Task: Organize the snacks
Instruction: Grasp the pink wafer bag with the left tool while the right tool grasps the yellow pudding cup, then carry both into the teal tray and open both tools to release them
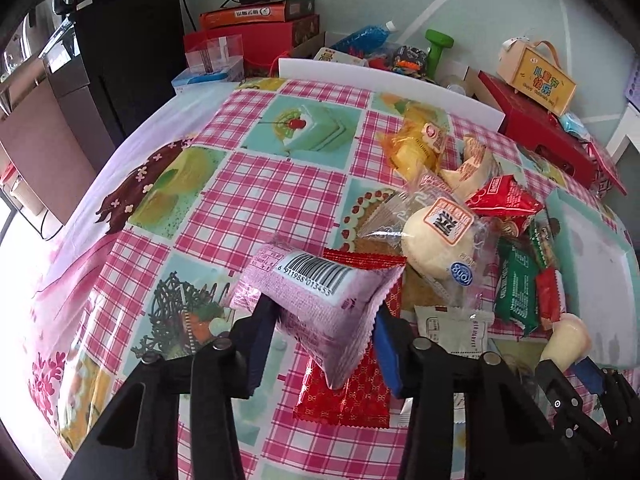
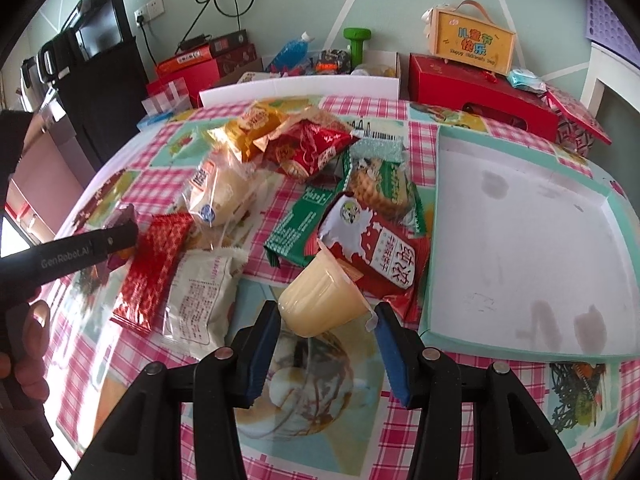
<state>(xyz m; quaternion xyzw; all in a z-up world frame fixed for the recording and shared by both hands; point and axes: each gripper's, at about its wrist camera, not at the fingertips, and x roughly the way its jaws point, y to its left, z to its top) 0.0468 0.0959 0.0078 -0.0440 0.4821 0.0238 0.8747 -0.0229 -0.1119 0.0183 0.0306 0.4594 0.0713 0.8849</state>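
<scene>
Snacks are lying in a messy pile on the checked tablecloth (image 1: 256, 200), and both grippers are holding one each. The left gripper (image 1: 326, 326) is squeezing a pink snack packet (image 1: 320, 300) between its two blue pads, with its jaws partly closed, and the packet is sitting tilted in the grip, above a red patterned packet (image 1: 352, 396) that is lying flat on the cloth right under it. Just ahead of this gripper and to its right, a round bun in a clear wrapper (image 1: 436, 240) is resting on the pile, with a yellow packet (image 1: 412, 144) farther away behind it. The right gripper (image 2: 328, 320) is pinching a pale yellow jelly cup (image 2: 320, 300), jaws partly closed around it, and the cup is leaning over on its side between the pads. Right in front of the cup, a red and white packet (image 2: 380, 256) is lying on a green packet (image 2: 296, 228). To the right of this gripper, the white tray with a teal rim (image 2: 434, 240) is sitting on the cloth with nothing in it. To its left, a white packet (image 2: 200, 296) is lying flat near the red patterned one.
</scene>
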